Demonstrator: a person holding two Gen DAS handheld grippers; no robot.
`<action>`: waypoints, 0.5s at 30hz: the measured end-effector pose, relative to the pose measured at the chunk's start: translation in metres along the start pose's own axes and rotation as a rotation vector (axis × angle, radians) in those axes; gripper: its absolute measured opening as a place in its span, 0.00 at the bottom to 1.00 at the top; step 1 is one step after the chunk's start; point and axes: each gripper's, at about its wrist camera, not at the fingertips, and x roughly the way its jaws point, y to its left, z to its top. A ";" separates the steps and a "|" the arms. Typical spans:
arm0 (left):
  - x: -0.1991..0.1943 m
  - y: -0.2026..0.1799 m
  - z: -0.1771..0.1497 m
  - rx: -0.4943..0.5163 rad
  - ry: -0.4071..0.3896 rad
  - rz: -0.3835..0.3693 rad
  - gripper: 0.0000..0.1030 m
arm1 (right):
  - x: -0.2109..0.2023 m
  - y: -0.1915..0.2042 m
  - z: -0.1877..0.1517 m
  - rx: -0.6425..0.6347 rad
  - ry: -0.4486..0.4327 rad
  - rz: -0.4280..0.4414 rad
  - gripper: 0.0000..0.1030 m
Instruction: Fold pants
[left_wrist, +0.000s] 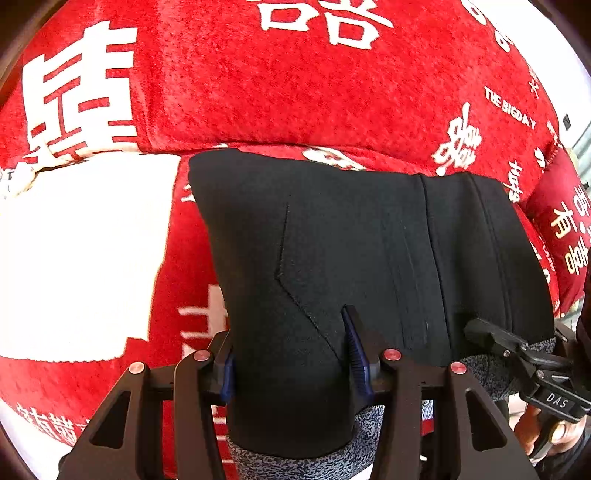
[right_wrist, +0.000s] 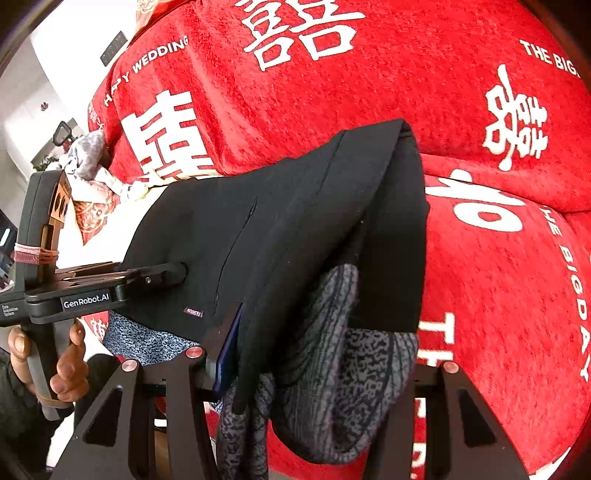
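The black pants (left_wrist: 351, 240) with a grey speckled lining hang folded in the air over a red sofa. My left gripper (left_wrist: 290, 363) is shut on their near edge, with cloth bunched between its blue pads. At the right of the left wrist view my right gripper (left_wrist: 480, 332) bites the same edge. In the right wrist view the pants (right_wrist: 295, 221) drape over my right gripper (right_wrist: 325, 332). Its left finger (right_wrist: 229, 343) presses on the cloth and the other finger is hidden under it. My left gripper (right_wrist: 177, 271) pinches the pants at the left.
A red plush sofa cover (left_wrist: 295, 92) with white printed characters fills the background (right_wrist: 480, 258). A bright white patch (left_wrist: 81, 258) lies at the left and a red cushion (left_wrist: 565, 221) at the right. A heap of pale cloth (right_wrist: 88, 155) sits far left. A hand (right_wrist: 66, 365) holds the left gripper's handle.
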 end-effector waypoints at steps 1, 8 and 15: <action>0.001 0.004 0.005 -0.006 0.002 0.001 0.48 | 0.003 0.002 0.003 0.004 0.002 0.002 0.52; 0.013 0.022 0.021 -0.033 0.025 0.006 0.48 | 0.022 0.008 0.019 0.031 0.028 0.009 0.52; 0.037 0.039 0.031 -0.066 0.057 -0.006 0.48 | 0.045 0.010 0.033 0.039 0.065 -0.012 0.52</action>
